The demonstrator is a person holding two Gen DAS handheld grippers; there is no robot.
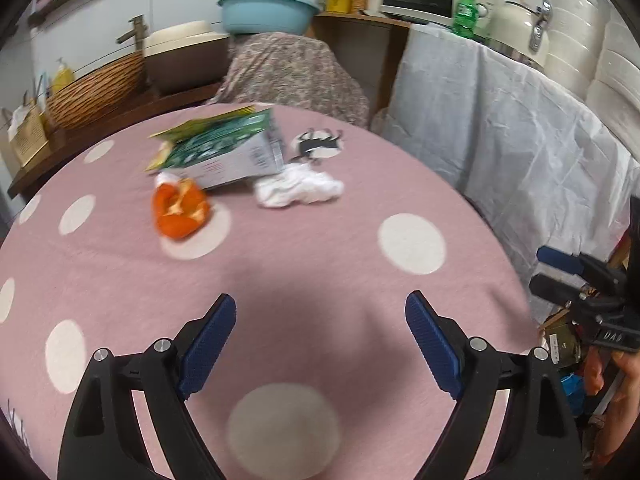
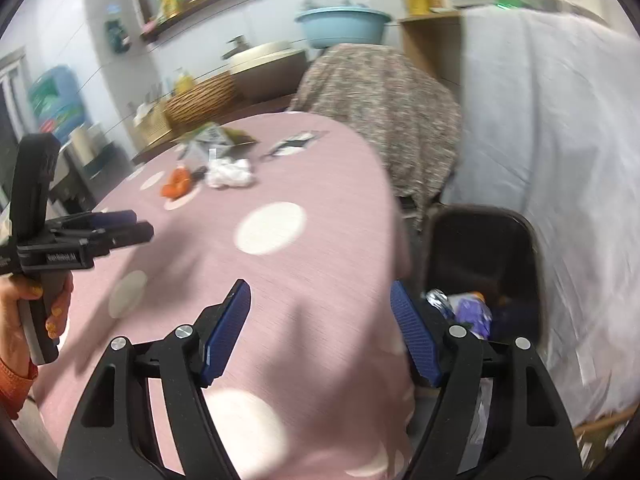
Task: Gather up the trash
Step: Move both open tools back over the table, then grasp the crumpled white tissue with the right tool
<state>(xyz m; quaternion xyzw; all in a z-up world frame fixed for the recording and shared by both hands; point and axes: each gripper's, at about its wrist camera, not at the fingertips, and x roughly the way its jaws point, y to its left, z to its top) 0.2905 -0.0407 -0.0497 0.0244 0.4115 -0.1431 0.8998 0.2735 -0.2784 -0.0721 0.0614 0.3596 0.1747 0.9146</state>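
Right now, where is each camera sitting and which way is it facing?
Left wrist: on the left claw, jaws open and empty, looking down across the pink dotted table at the orange peel, white tissue and green box; the right claw shows at right.
Right wrist: on the right claw, open and empty, over the table edge beside the black bin; the left claw and hand show at left.
Shared: table, peel, tissue, blue basin.
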